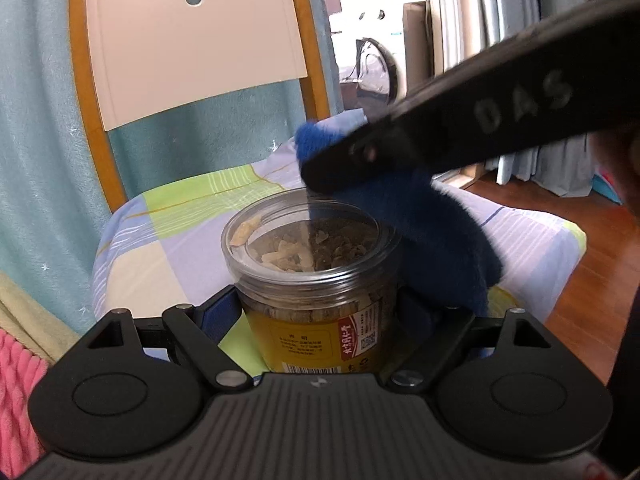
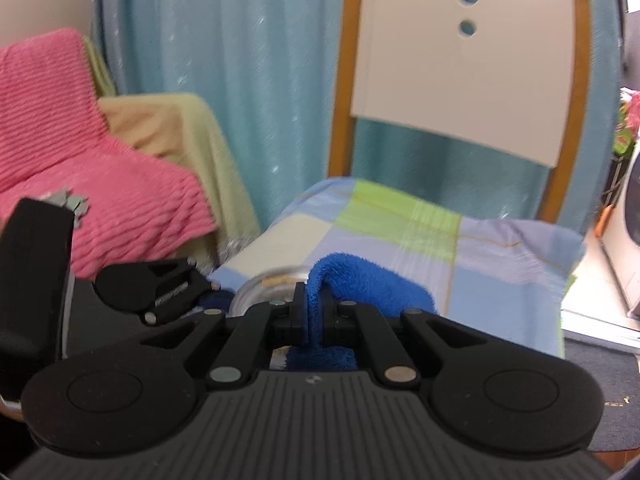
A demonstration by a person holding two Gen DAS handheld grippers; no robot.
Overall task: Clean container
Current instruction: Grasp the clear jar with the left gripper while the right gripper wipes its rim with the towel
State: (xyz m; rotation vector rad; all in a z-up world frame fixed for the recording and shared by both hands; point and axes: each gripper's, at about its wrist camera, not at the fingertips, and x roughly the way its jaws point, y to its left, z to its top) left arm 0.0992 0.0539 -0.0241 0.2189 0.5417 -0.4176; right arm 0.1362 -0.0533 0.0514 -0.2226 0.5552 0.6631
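Note:
A clear plastic jar (image 1: 316,280) with a yellow label and dried pieces inside stands upright with its clear lid on. My left gripper (image 1: 318,312) is shut on the jar's body. My right gripper (image 2: 314,312) is shut on a fluffy blue cloth (image 2: 372,280). In the left wrist view that right gripper (image 1: 316,176) reaches in from the upper right, just above the lid's far rim, and the blue cloth (image 1: 440,240) hangs down the jar's right side. From the right wrist camera only a sliver of the jar's lid (image 2: 272,280) shows, just left of the cloth.
Under the jar is a chair seat with a checked blue, green and cream cushion (image 1: 180,248), its cream backrest (image 1: 188,40) framed in orange wood. Teal curtain (image 2: 240,80) behind. Pink blanket (image 2: 100,184) on the left. A washing machine (image 1: 380,68) and wooden floor (image 1: 592,280) lie to the right.

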